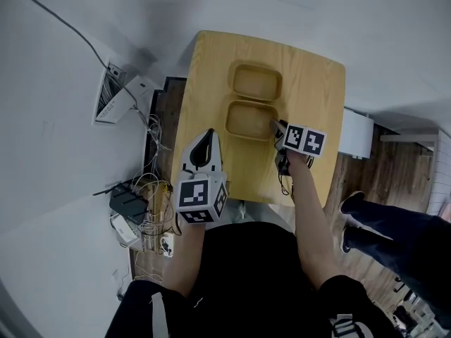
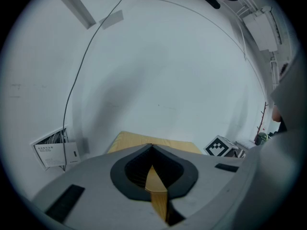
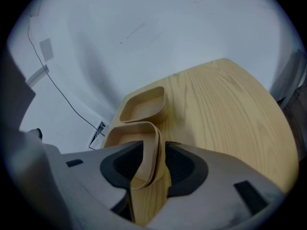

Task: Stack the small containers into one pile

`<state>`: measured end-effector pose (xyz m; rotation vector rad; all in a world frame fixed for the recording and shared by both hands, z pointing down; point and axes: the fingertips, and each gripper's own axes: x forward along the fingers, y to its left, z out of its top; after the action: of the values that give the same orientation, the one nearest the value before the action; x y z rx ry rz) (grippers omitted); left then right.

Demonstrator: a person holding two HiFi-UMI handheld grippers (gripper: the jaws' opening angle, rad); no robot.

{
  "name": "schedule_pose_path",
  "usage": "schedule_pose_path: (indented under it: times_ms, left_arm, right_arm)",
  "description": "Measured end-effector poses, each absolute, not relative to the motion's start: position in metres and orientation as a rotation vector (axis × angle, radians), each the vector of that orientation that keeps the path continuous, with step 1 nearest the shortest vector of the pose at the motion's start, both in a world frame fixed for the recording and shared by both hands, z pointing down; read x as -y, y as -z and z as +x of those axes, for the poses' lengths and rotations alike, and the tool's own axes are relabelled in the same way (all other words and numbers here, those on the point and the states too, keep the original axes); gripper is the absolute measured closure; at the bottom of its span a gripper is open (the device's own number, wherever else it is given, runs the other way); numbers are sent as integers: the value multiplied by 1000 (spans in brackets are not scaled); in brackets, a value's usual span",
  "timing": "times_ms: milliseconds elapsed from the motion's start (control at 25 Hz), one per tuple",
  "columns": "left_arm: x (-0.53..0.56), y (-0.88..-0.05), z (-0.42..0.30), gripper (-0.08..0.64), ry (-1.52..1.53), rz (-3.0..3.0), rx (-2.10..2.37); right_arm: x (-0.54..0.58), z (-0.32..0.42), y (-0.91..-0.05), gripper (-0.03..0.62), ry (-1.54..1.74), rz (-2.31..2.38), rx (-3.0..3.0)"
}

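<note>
On a light wooden table, two small tan containers with rounded corners are sitting open side up, one just beyond the other and not stacked. The far container is resting toward the table's far edge. The near container is lying just beside it, around the middle of the tabletop.

The right gripper is reaching down at the near container's right near corner. Its jaws are standing spread wide, one inside the container and one outside, with the thin right wall rising between them. The pads are not pinching that wall, and the container is resting on the table. The gripper's marker cube is showing just behind the jaws.

The left gripper is hovering over the table's left side, a little left of the near container and apart from it. Its jaws are meeting at the tips and are gripping nothing; only the tabletop is showing below them.

To the left of the table, a tangle of cables is lying on the floor. To the right, another person's legs are standing on wooden flooring.
</note>
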<state>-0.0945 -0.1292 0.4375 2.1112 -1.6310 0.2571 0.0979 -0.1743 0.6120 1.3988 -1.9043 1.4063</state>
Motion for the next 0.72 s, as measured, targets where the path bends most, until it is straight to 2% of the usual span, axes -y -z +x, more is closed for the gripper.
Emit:
schedule_pose_path:
  times_ms: [280, 440, 720]
  left_arm:
    - [135, -447, -91, 558, -272, 2102, 1614]
    - [136, -447, -89, 558, -278, 2104, 1607]
    - [137, -450, -86, 558, -294, 2116, 1592]
  right_arm:
    - [174, 94, -625, 444, -1470, 1384, 1900]
    - [169, 97, -630, 502, -1472, 1400, 1860]
    - [165, 95, -635, 536, -1487, 1392, 1835]
